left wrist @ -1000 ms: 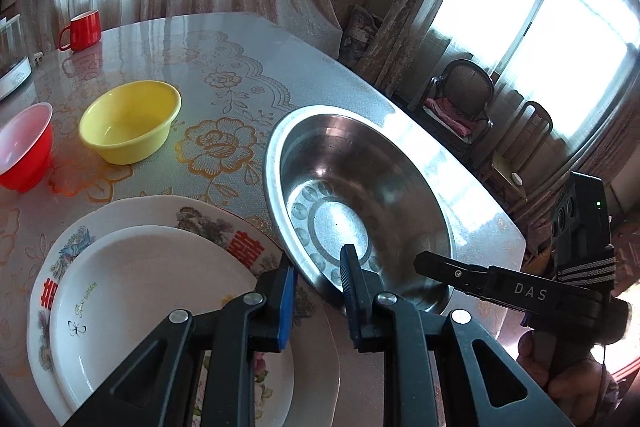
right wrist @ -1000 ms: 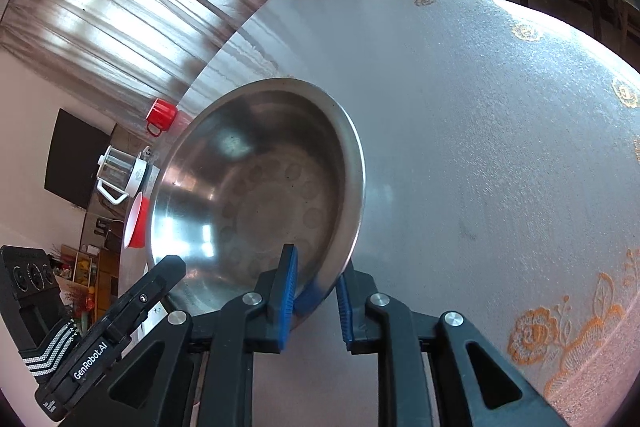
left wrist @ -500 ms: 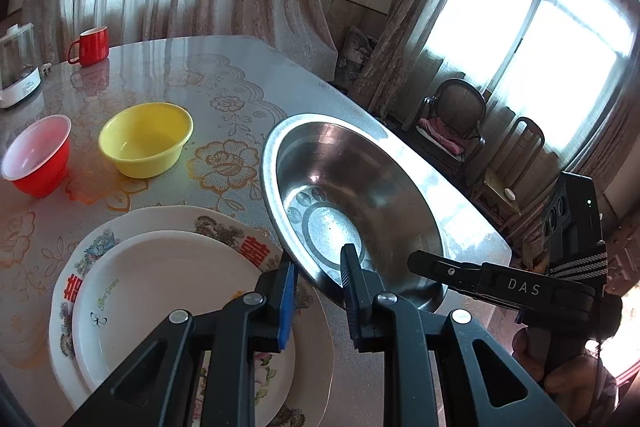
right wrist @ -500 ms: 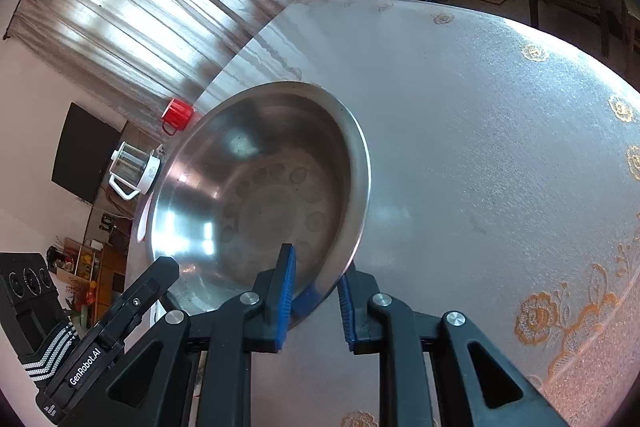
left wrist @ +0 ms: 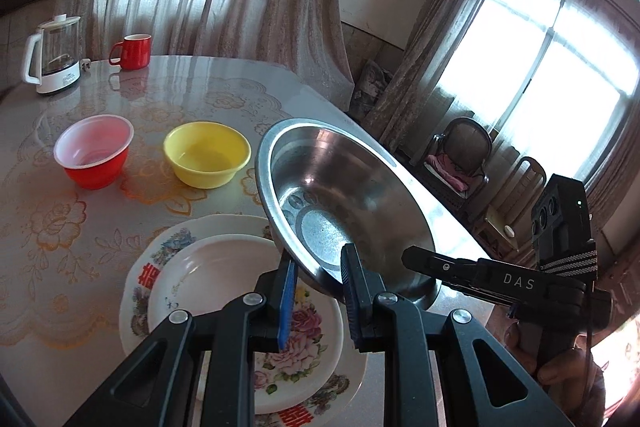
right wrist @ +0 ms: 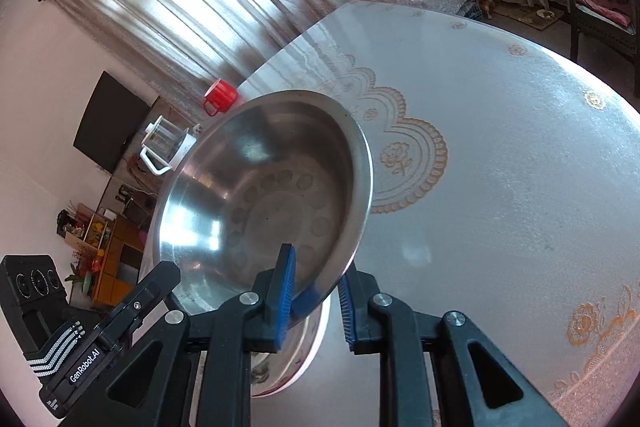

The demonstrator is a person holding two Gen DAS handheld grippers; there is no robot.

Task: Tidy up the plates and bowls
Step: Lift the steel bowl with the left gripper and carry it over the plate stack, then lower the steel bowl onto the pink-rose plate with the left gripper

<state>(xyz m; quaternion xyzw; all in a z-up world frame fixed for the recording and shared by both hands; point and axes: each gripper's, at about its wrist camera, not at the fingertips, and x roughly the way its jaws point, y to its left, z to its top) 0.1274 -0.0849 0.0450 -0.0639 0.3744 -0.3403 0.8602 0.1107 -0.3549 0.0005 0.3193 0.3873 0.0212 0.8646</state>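
Left wrist view: left gripper [left wrist: 318, 291] clamped on near rim of steel bowl [left wrist: 344, 203], one finger inside, one outside. Bowl tilted, lifted off table [left wrist: 60, 227], near rim over stacked plates. Right gripper [left wrist: 412, 259] seen from the side, reaching in at bowl's near-right rim; grip point hidden here. Hand [left wrist: 560, 367] below it. Small white plate [left wrist: 208, 275] on flowered plate [left wrist: 312, 339], both just left of and under bowl. Yellow bowl [left wrist: 208, 155] left of steel bowl, apart; red bowl [left wrist: 94, 157] further left. Kettle [left wrist: 52, 55] and red mug [left wrist: 132, 51] far left at table's back edge. Table edge right behind steel bowl, chairs [left wrist: 456, 155] beyond. Open tabletop left of plates.

Right wrist view: right gripper [right wrist: 316, 293] fingers pinched on steel bowl [right wrist: 264, 199] rim, blue pads either side. Left gripper [right wrist: 160, 279] at bowl's lower-left rim, contact hidden. Plates mostly hidden under bowl, only a plate edge [right wrist: 308, 347] showing. Yellow and red bowls hidden. Only here: wide bare tabletop [right wrist: 500, 187] right of bowl, out to curved far edge. Mug [right wrist: 220, 97] and kettle [right wrist: 164, 143] beyond bowl's top left.
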